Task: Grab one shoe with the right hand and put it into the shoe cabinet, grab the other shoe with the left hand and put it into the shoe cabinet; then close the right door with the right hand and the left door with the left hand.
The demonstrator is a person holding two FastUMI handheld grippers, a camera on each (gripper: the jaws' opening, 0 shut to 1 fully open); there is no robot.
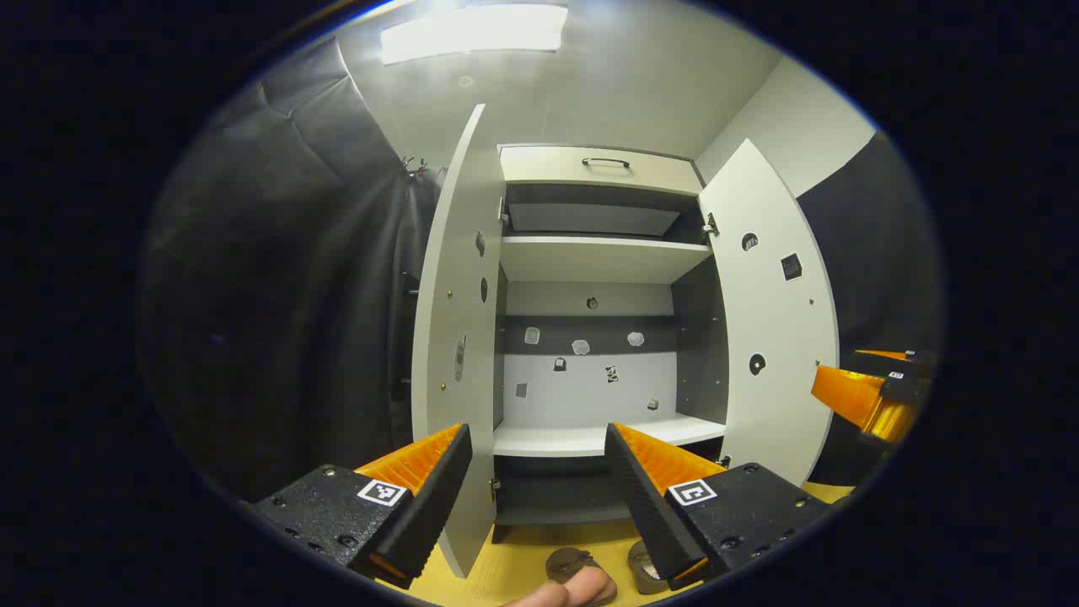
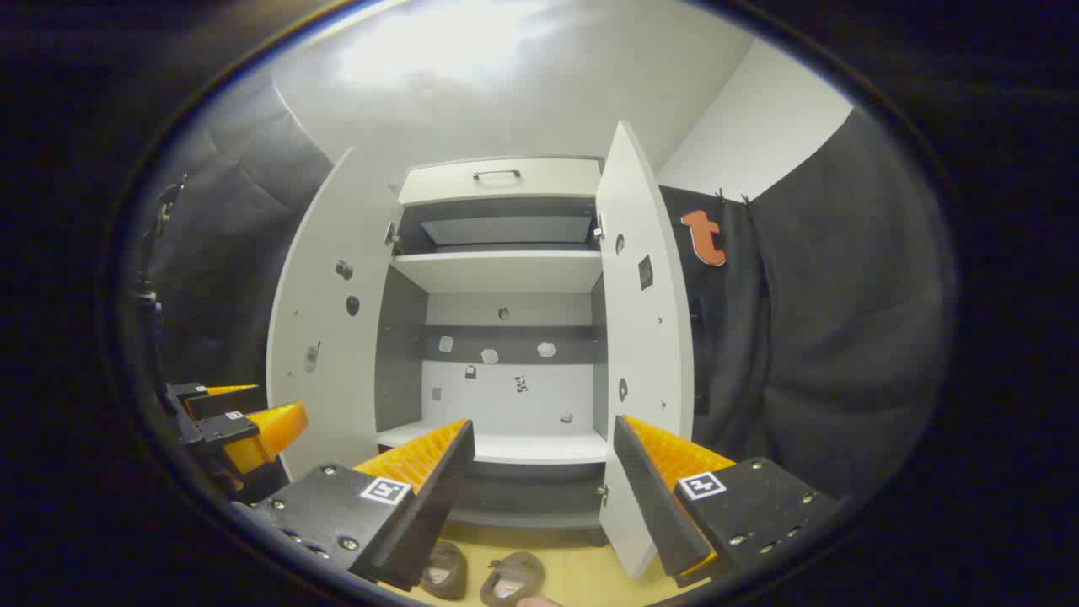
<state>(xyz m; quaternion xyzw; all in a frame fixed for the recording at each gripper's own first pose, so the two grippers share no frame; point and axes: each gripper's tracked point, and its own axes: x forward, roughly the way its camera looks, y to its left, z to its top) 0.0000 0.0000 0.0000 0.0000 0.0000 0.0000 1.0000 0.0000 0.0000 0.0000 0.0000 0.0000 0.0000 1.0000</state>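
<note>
Left claw (image 1: 531,472) and right claw (image 2: 539,468) both spread wide, nothing between the fingers. Just below them, pair of small brown soft-looking shoes (image 2: 485,575) side by side on the yellow wooden floor (image 2: 582,573), in front of the cabinet. Judged light, pliable; best pinched across the heel rim or side wall. Beyond: tall white shoe cabinet (image 1: 590,253), both doors swung open, lower shelf (image 1: 590,438) bare.

Smooth matt white board forms the shoe cabinet (image 2: 497,278); its drawer handle (image 2: 496,174) looks metal; the floor (image 1: 523,556) looks pale wood.
</note>
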